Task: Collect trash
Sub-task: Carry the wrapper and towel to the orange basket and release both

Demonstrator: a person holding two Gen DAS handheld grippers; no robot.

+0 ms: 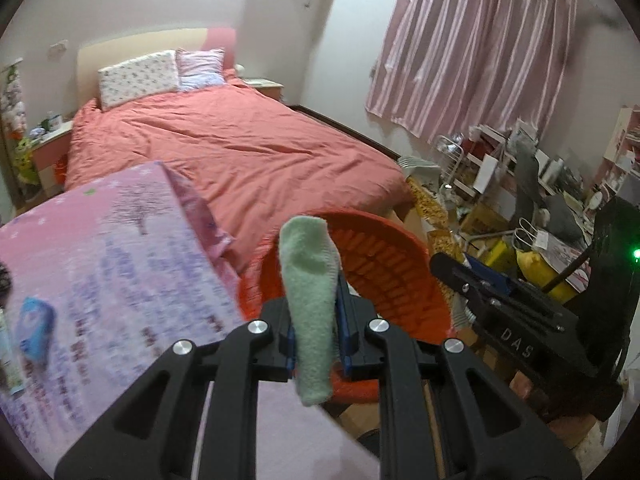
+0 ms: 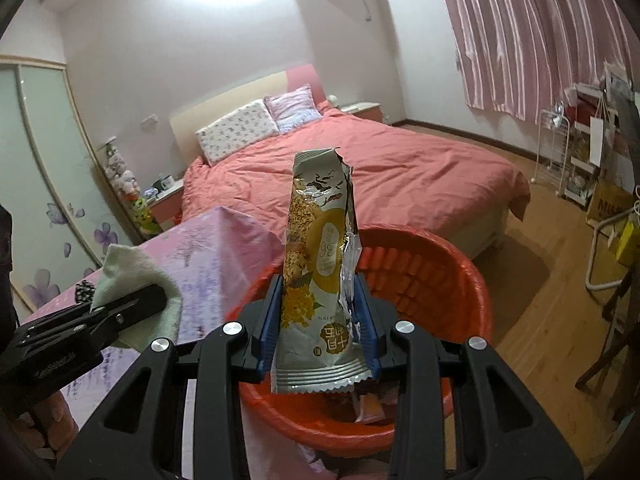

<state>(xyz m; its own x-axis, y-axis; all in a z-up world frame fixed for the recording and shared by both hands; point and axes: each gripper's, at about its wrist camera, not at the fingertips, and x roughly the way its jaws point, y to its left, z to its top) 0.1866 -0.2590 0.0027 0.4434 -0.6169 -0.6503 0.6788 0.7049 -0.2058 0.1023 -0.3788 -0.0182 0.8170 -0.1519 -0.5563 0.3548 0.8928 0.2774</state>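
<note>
My left gripper (image 1: 316,316) is shut on a pale green cloth (image 1: 310,300) that stands up between its blue pads, near the edge of the pink table, in front of the red basket (image 1: 392,276). It also shows in the right wrist view (image 2: 136,304) with the cloth (image 2: 132,264). My right gripper (image 2: 318,316) is shut on an opened snack wrapper (image 2: 320,280), held upright over the red basket (image 2: 440,272). Some wrappers (image 2: 370,404) lie in the basket's bottom. The right gripper shows at the right of the left wrist view (image 1: 472,280).
A table with a pink printed cloth (image 1: 100,280) is at the left, with a blue packet (image 1: 36,328) on it. A bed with a red cover (image 1: 240,148) lies beyond. Cluttered shelves and boxes (image 1: 500,184) stand at the right under pink curtains (image 1: 472,40).
</note>
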